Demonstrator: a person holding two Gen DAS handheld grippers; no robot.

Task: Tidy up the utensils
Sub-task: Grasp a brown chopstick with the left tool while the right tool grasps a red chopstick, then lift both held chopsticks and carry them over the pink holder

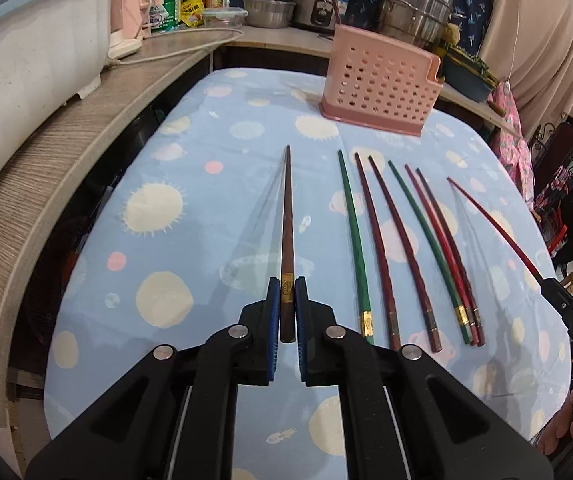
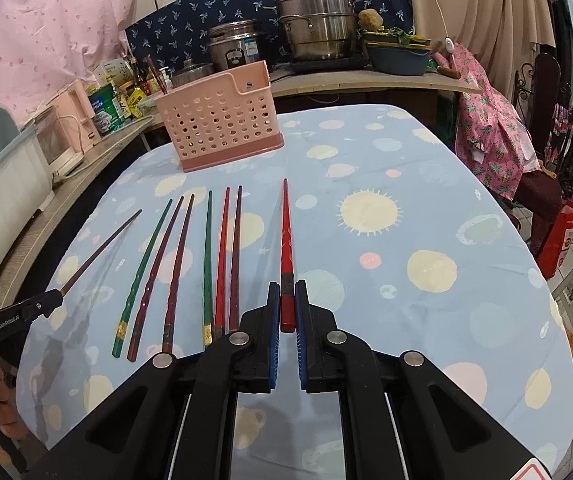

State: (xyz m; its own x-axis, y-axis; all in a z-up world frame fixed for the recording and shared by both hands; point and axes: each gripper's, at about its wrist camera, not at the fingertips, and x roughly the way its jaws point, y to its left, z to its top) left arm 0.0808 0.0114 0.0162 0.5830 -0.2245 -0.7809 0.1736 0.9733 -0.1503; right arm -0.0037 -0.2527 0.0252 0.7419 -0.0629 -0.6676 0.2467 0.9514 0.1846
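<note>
My left gripper is shut on a brown chopstick and holds it above the table, tip pointing away; it also shows at the left of the right wrist view. My right gripper is shut on a red chopstick, which also shows at the right of the left wrist view. Several green, red and dark red chopsticks lie side by side on the blue tablecloth between the two grippers. A pink perforated utensil holder stands at the far end of the table, with one chopstick in it.
A wooden counter runs along the left with a white tub, bottles and a pink appliance. Steel pots stand on the shelf behind the holder. A chair draped in pink cloth is at the right.
</note>
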